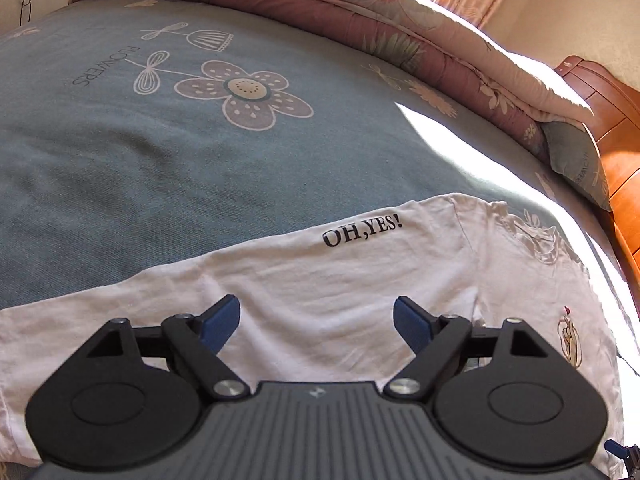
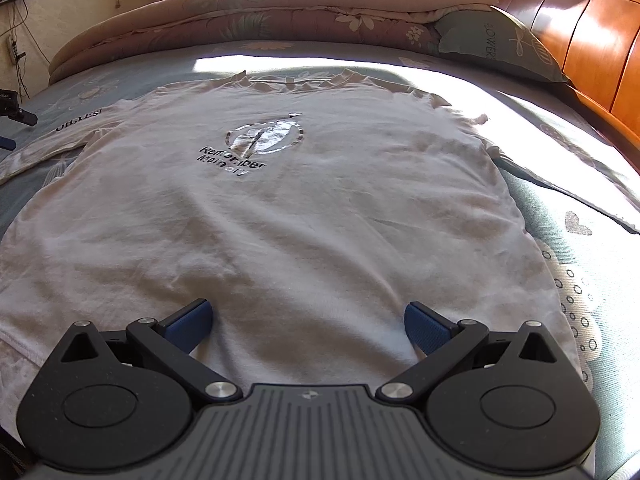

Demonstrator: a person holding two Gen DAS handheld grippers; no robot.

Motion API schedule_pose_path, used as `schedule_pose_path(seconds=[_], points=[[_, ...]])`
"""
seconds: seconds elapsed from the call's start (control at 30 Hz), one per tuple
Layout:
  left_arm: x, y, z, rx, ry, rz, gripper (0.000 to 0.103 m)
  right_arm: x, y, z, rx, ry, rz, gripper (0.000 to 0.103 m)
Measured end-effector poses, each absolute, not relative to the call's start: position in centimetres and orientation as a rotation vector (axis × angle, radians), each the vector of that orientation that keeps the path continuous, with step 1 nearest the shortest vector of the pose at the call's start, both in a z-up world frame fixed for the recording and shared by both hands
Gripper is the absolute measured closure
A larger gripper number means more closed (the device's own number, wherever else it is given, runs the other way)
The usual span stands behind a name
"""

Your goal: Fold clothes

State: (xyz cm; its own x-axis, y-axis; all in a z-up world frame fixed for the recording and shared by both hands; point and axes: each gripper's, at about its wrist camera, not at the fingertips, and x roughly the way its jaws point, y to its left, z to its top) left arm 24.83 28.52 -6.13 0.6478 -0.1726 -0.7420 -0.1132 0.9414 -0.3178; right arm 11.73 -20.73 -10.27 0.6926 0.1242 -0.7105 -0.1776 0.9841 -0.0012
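Observation:
A white T-shirt (image 2: 304, 216) lies spread flat, front up, on the bed, with a round silver print and black lettering on its chest. Its left sleeve (image 1: 360, 264), printed "OH,YES!", stretches out over the blue sheet. My left gripper (image 1: 316, 322) hovers over that sleeve, jaws wide apart, nothing between the blue pads (image 1: 222, 322). My right gripper (image 2: 308, 326) stands open over the shirt's lower hem area, with only flat cloth below its pads (image 2: 428, 328). The left gripper's tip (image 2: 16, 116) shows at the left edge of the right wrist view.
The blue sheet (image 1: 120, 168) with flower prints covers the bed. A folded quilt (image 2: 280, 12) lies along the far side, a pillow (image 2: 496, 44) at the far right. A wooden headboard (image 2: 580, 40) runs down the right. Bright sunlight falls across the sheet.

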Motion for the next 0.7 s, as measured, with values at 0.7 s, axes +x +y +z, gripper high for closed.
schedule_pose_path(seconds=[0.7], points=[[21.4, 34.4, -5.2, -0.370, 0.887, 0.233, 0.019, 12.4, -20.2, -9.3, -0.069, 0.860, 0.131, 0.000]])
